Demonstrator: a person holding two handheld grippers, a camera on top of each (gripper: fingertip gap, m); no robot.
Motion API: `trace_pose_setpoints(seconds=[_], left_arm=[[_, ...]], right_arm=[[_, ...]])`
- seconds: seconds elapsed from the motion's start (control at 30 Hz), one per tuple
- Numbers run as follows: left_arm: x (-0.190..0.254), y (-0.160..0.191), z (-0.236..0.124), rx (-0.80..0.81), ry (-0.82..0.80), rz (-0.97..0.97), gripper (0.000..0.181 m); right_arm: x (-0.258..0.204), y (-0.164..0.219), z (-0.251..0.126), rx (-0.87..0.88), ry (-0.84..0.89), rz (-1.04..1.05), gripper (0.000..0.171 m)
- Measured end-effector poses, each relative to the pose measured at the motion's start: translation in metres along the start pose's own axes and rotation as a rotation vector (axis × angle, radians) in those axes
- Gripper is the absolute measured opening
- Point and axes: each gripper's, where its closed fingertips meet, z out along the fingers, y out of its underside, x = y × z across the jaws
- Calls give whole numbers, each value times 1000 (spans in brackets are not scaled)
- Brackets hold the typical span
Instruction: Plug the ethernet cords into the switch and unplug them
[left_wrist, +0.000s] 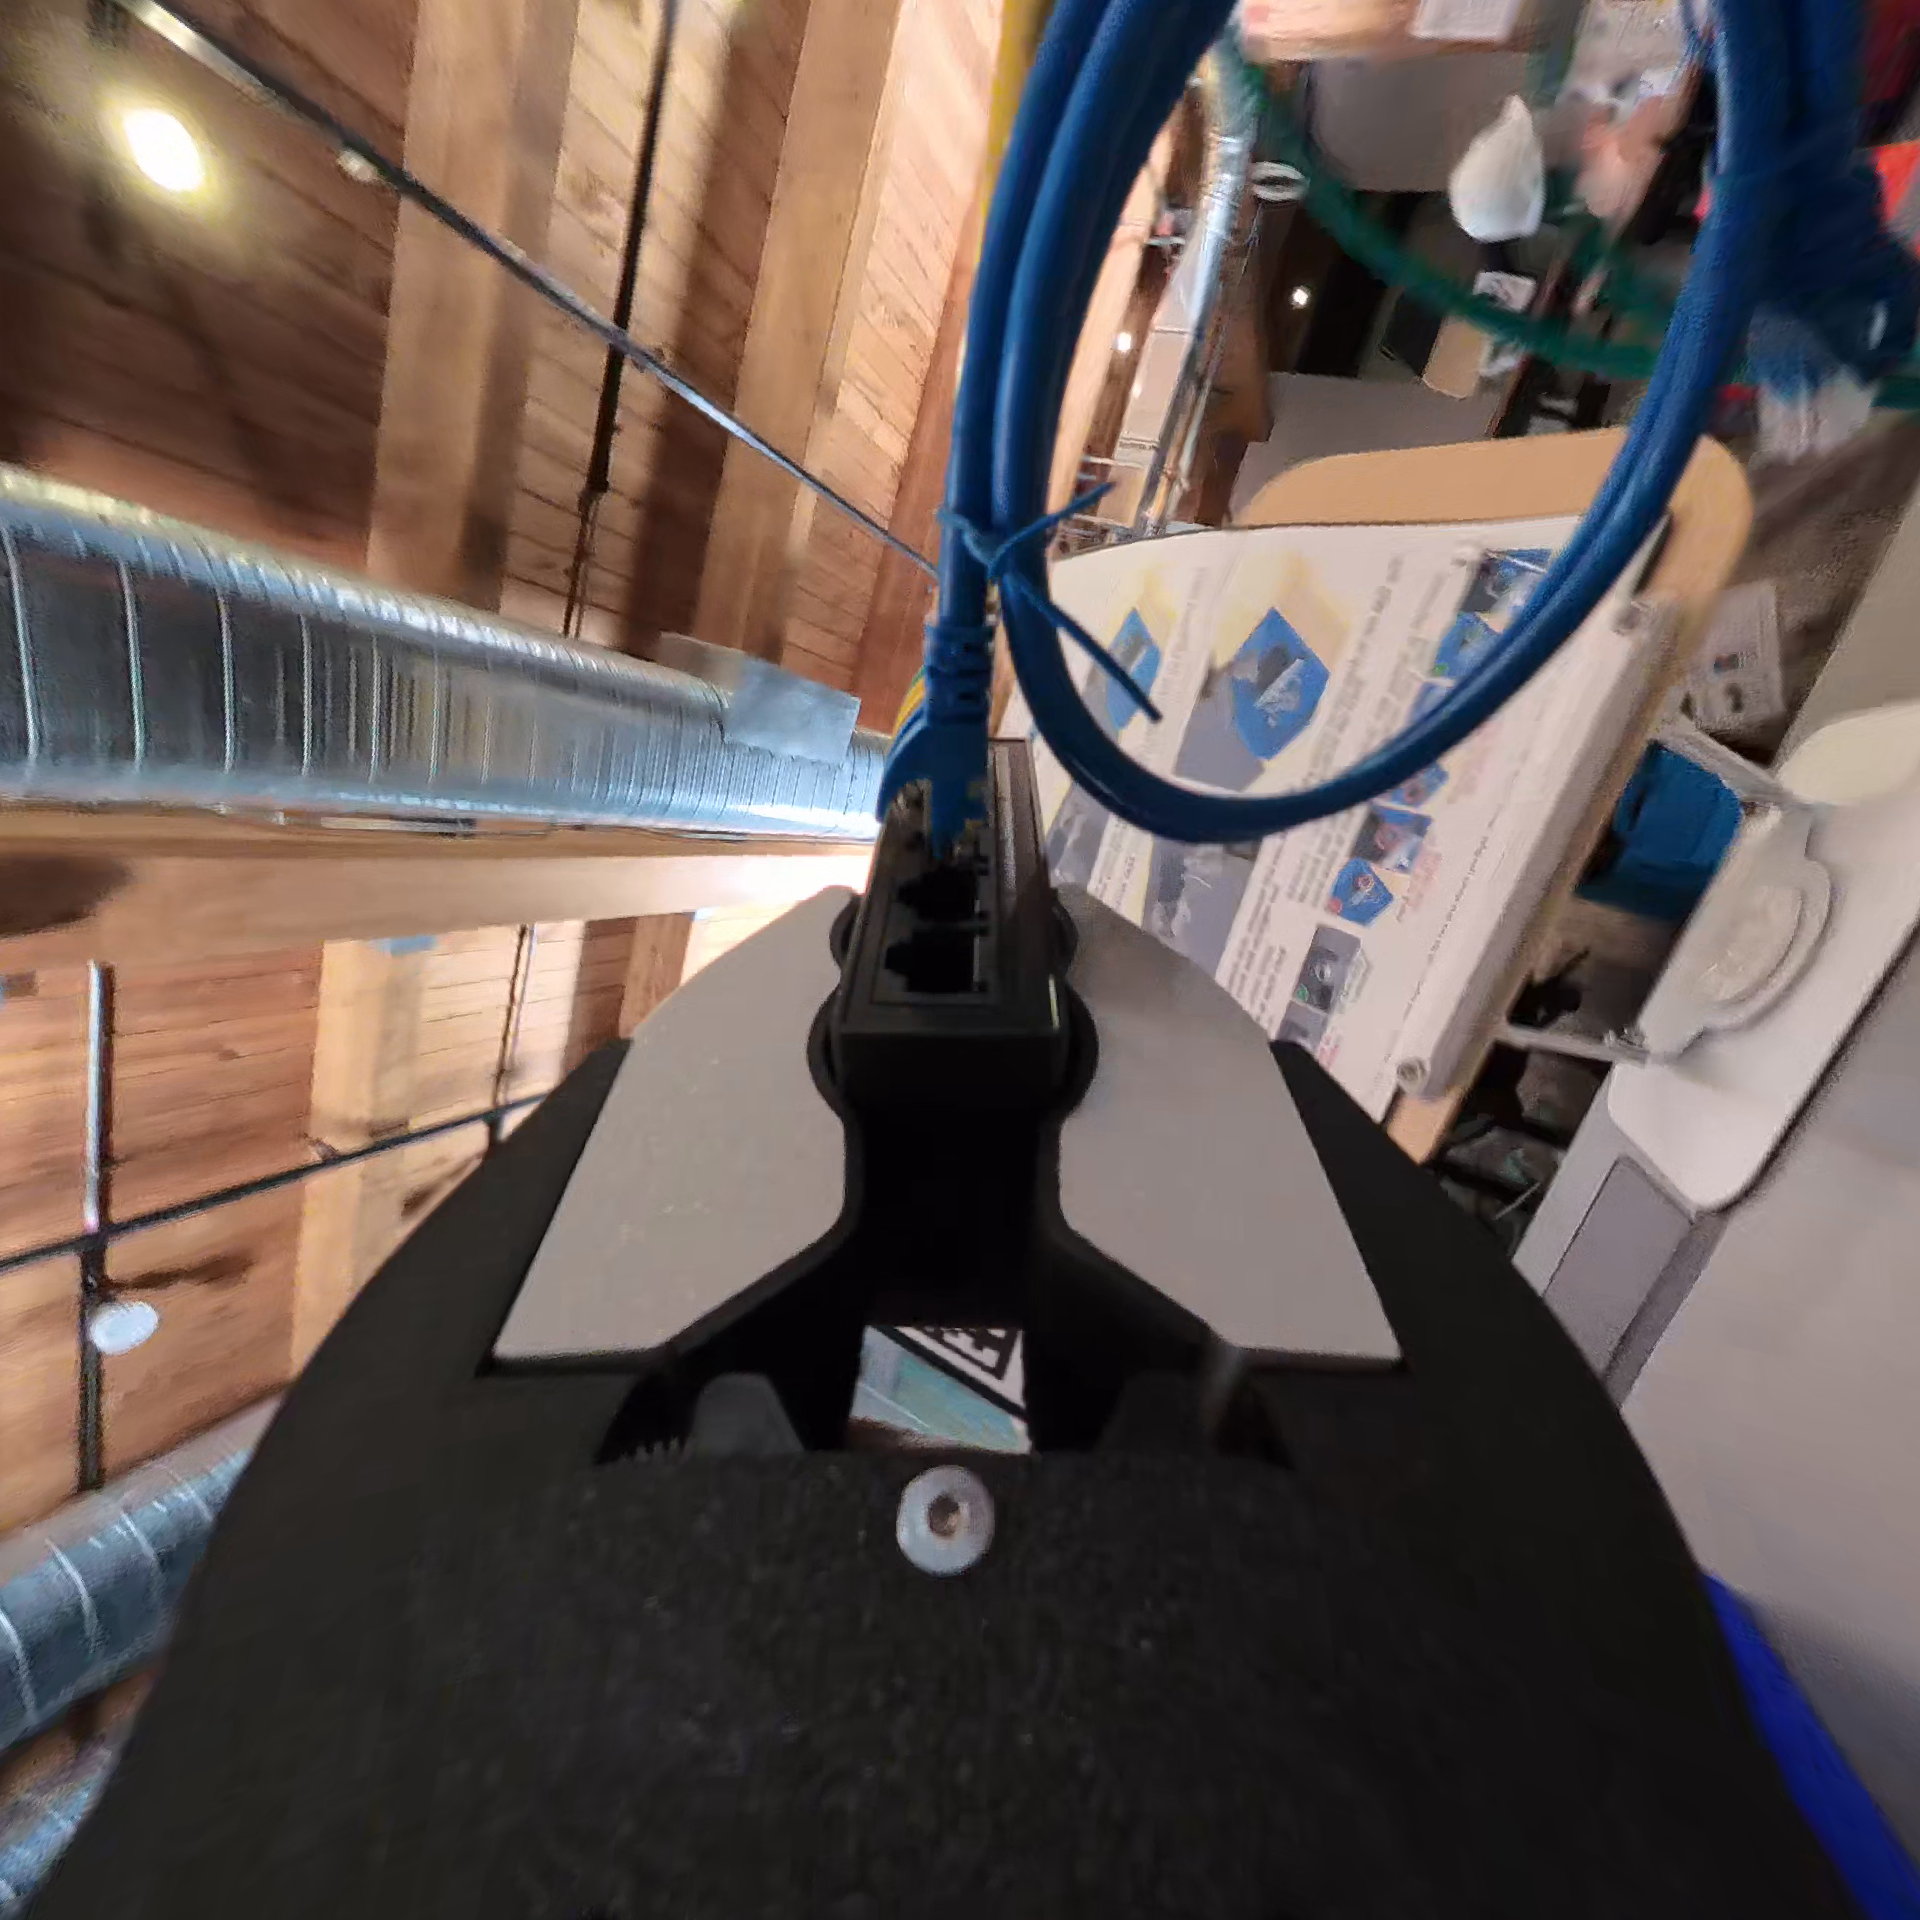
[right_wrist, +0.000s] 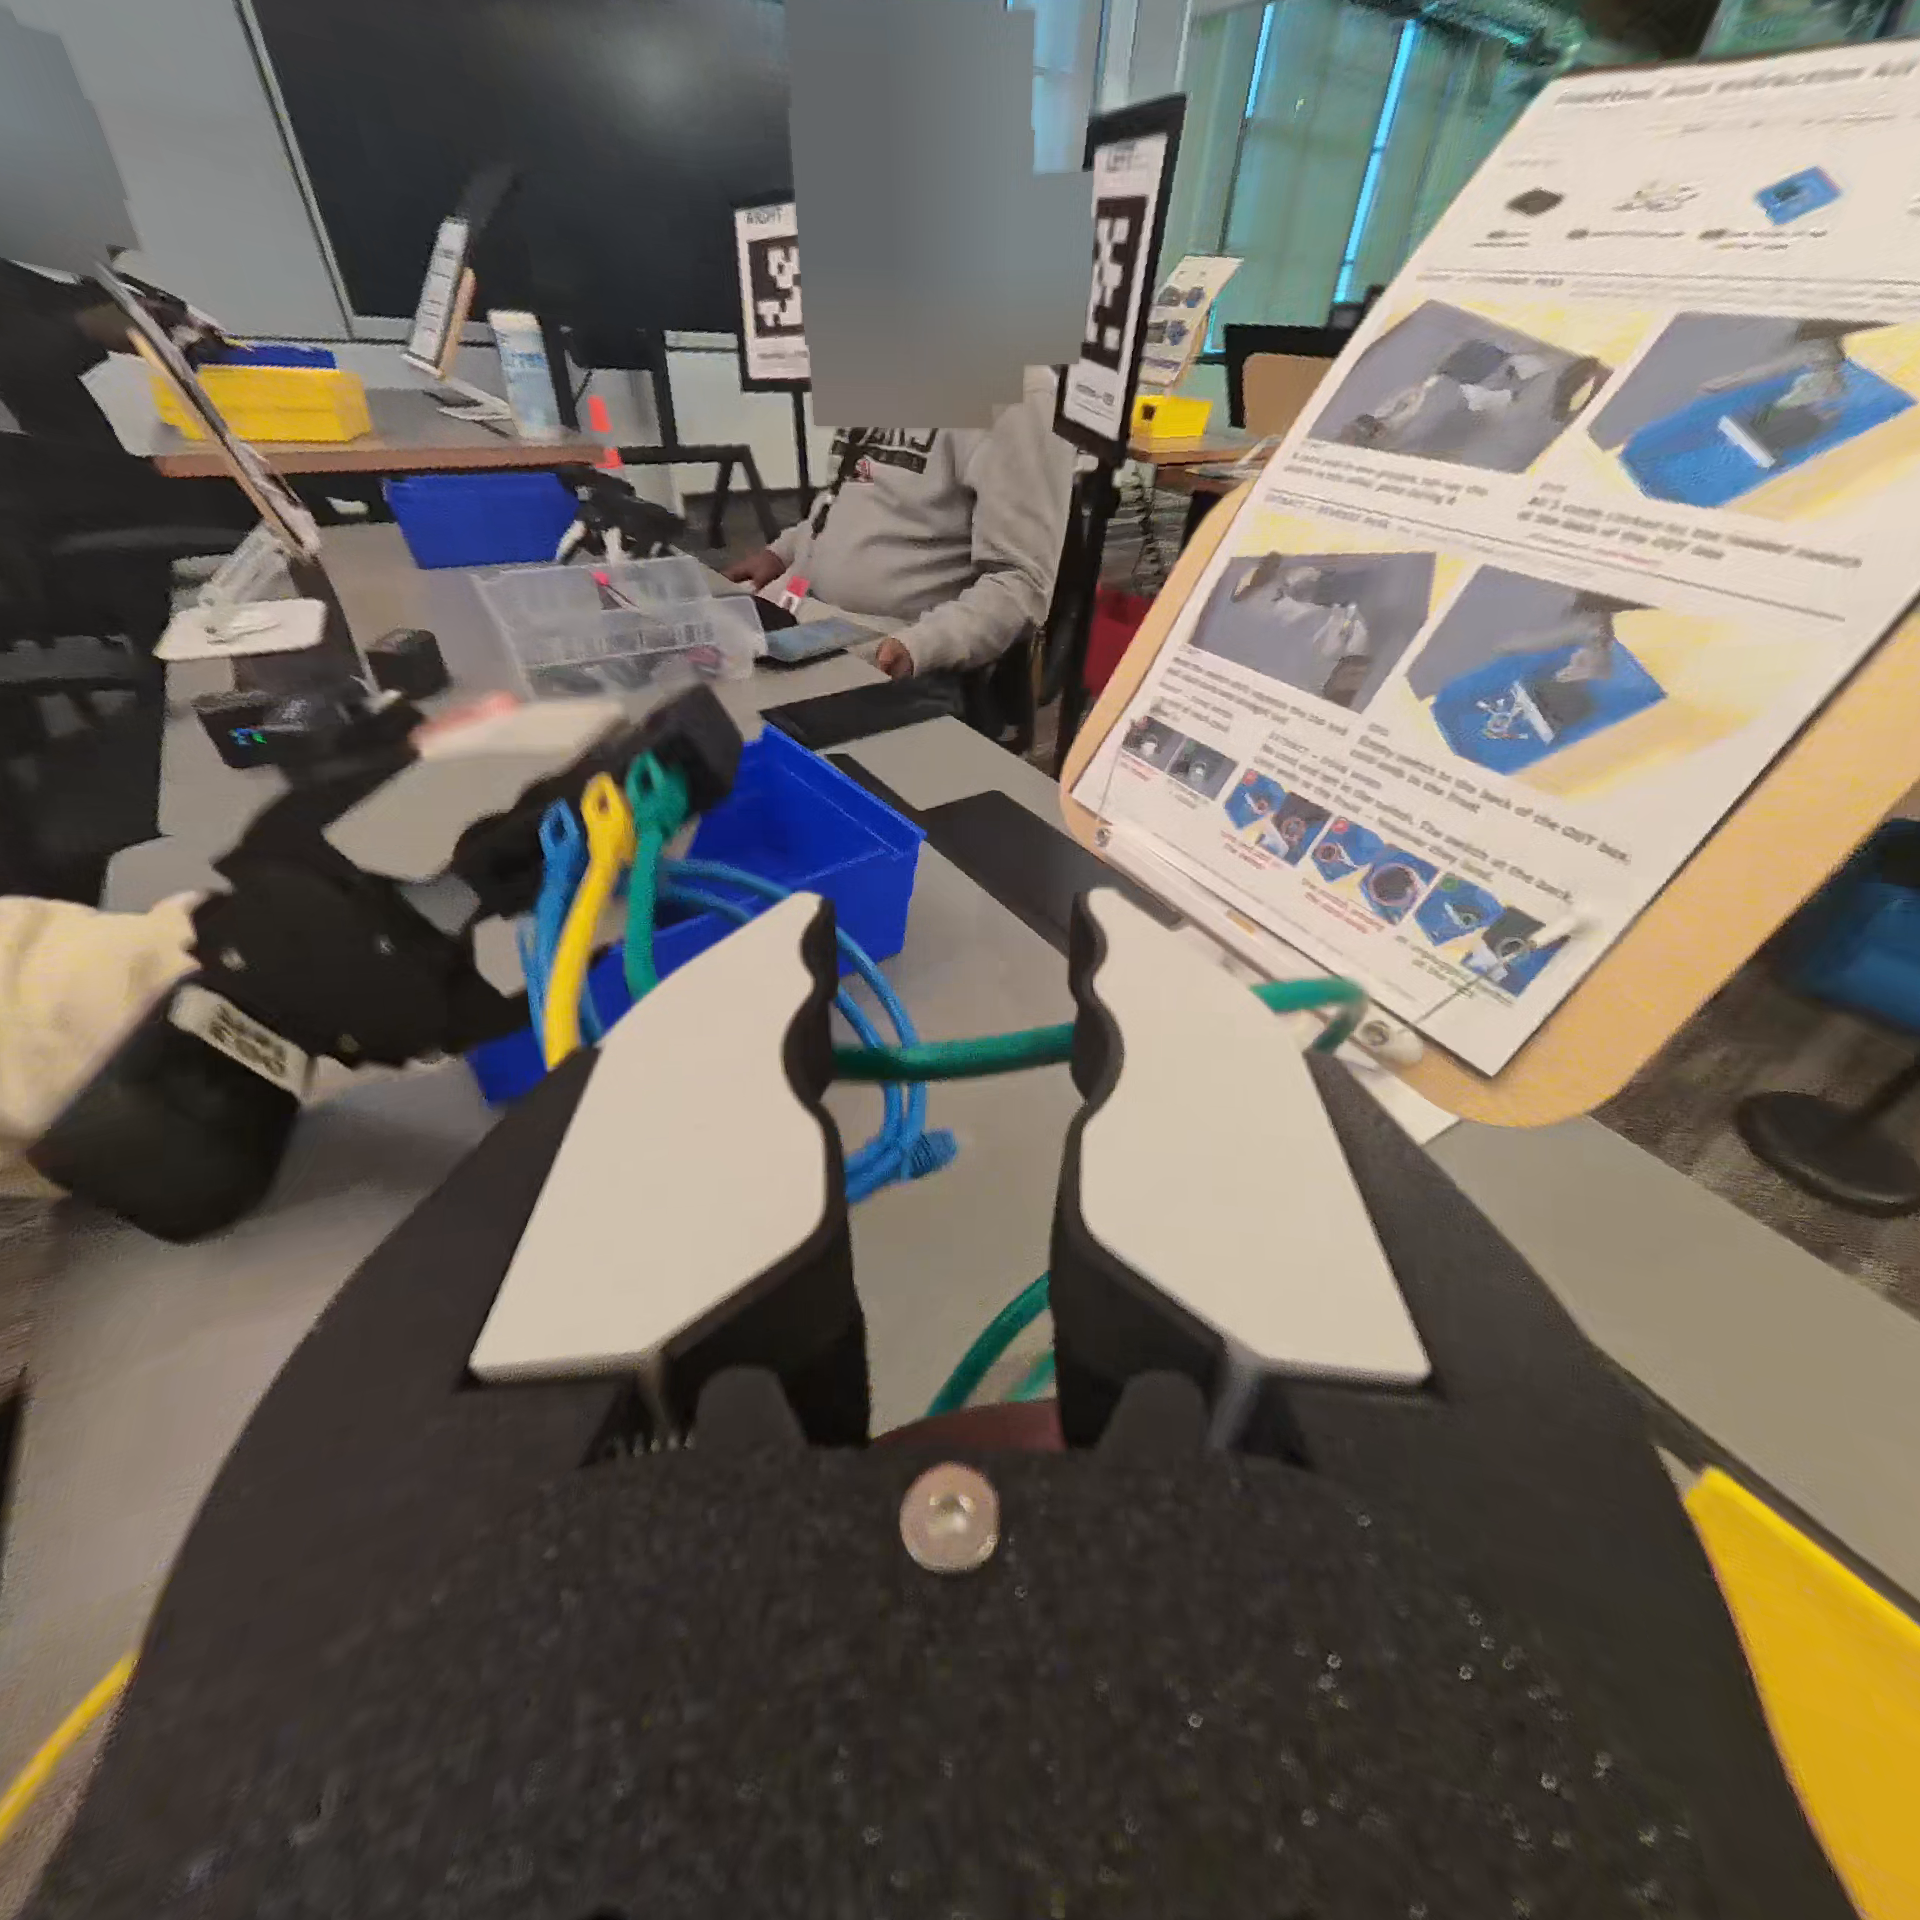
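Observation:
My left gripper (left_wrist: 956, 997) is shut on the black switch (left_wrist: 951, 971) and holds it raised off the table, pointing toward the ceiling. A blue ethernet cord (left_wrist: 940, 727) is plugged into it, with two open ports nearer me. In the right wrist view the left gripper (right_wrist: 582, 790) holds the switch (right_wrist: 691, 743) with a blue plug (right_wrist: 556, 842), a yellow plug (right_wrist: 605, 821) and a green plug (right_wrist: 655, 798) in it, their cords hanging down. My right gripper (right_wrist: 951, 935) is open and empty above the table. The green cord (right_wrist: 956, 1055) runs across behind its fingers.
A blue bin (right_wrist: 821, 831) stands on the grey table (right_wrist: 966, 1195) below the switch. A tilted instruction board (right_wrist: 1507, 582) stands at the right. A person sits behind the table (right_wrist: 935, 540). Clear plastic boxes (right_wrist: 613, 623) lie farther back. Ducts (left_wrist: 364, 696) and wooden beams are overhead.

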Motion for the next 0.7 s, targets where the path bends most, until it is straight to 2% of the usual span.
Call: trace_pose_setpoints(seconds=[0.1,0.2,0.23,0.3,0.33,0.4,0.5,0.57,0.63,0.7], left_arm=[[28,-6,-20,28,20,146,32],[62,-7,-39,30,80,195,32],[72,-8,-43,41,98,211,31],[83,-9,-48,42,118,248,31],[83,-7,-49,23,130,245,31],[80,-3,-48,-15,167,208,31],[72,-2,-47,-12,168,188,31],[74,-2,-48,-1,171,171,31],[75,-3,-51,21,163,181,31],[77,-6,-54,34,159,183,31]], right_arm=[[-12,1,9,-67,-149,157,47],[-36,39,33,-228,-264,360,59],[-43,53,41,-282,-288,398,60],[-49,71,53,-332,-298,452,51],[-46,69,54,-320,-269,449,45],[-31,49,42,-281,-140,326,47],[13,18,5,-267,182,113,48],[25,5,-16,-274,270,88,50],[-8,6,-6,-262,53,186,45],[-52,39,18,-355,-179,358,49]])
